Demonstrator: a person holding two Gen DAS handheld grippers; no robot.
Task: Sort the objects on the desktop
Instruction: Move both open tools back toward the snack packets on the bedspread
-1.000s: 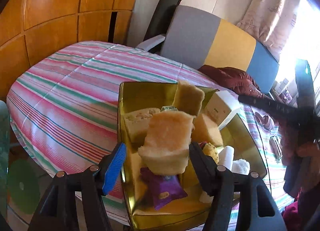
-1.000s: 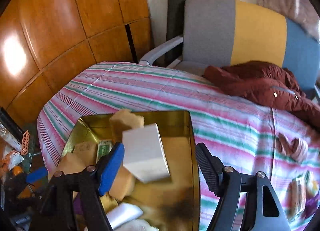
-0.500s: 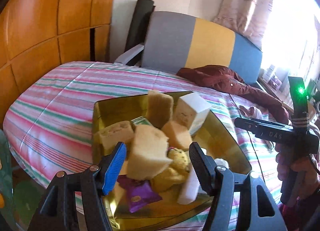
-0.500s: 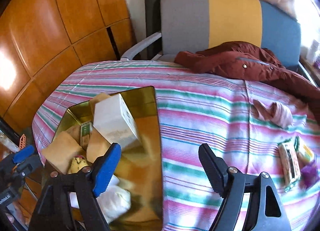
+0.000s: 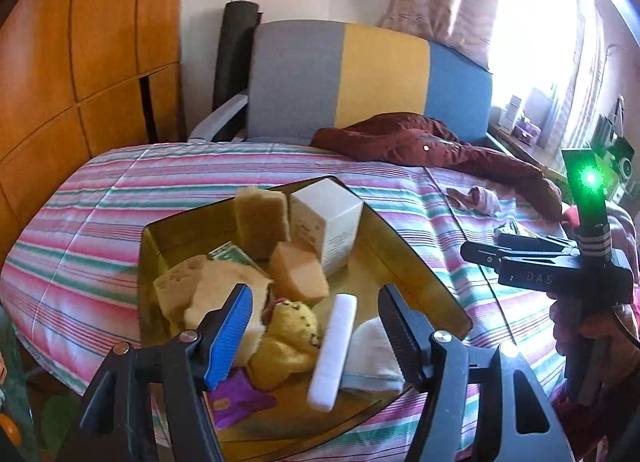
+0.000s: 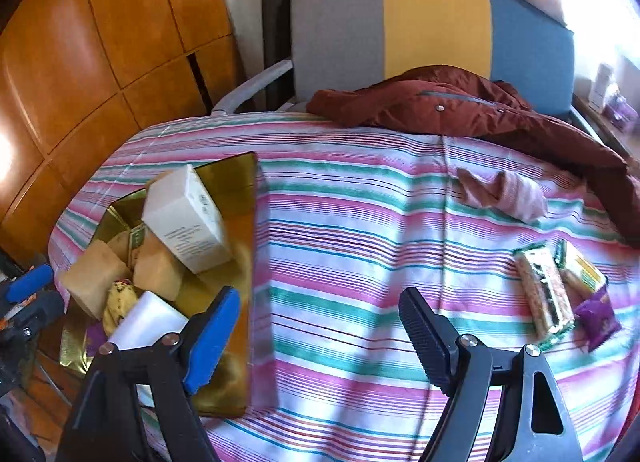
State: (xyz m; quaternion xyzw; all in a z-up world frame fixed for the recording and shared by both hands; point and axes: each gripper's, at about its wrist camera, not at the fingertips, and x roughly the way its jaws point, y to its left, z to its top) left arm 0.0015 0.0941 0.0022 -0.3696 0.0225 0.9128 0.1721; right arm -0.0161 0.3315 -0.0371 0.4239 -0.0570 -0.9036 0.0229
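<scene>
A gold tray (image 5: 420, 258) (image 6: 244, 222) on the striped table holds several tan sponges (image 5: 262, 222), a white box (image 5: 330, 218) (image 6: 182, 214), a yellow plush toy (image 5: 286, 342), a white bar (image 5: 334, 346) and a purple packet (image 5: 240, 402). My left gripper (image 5: 316, 334) is open and empty over the tray's near end. My right gripper (image 6: 320, 338) is open and empty above bare cloth right of the tray; it also shows in the left wrist view (image 5: 480, 252). Snack packets (image 6: 544, 294) and a purple packet (image 6: 600, 320) lie at the table's right.
A dark red jacket (image 6: 440, 102) lies across the table's far edge against a grey, yellow and blue chair (image 6: 420, 26). A small pink cloth (image 6: 504, 190) lies right of centre. Wooden panels (image 6: 100, 42) stand at the left.
The sponge between my left fingers a second ago now lies in the tray. The white box rests in the tray, and my right gripper has swung right, away from it.
</scene>
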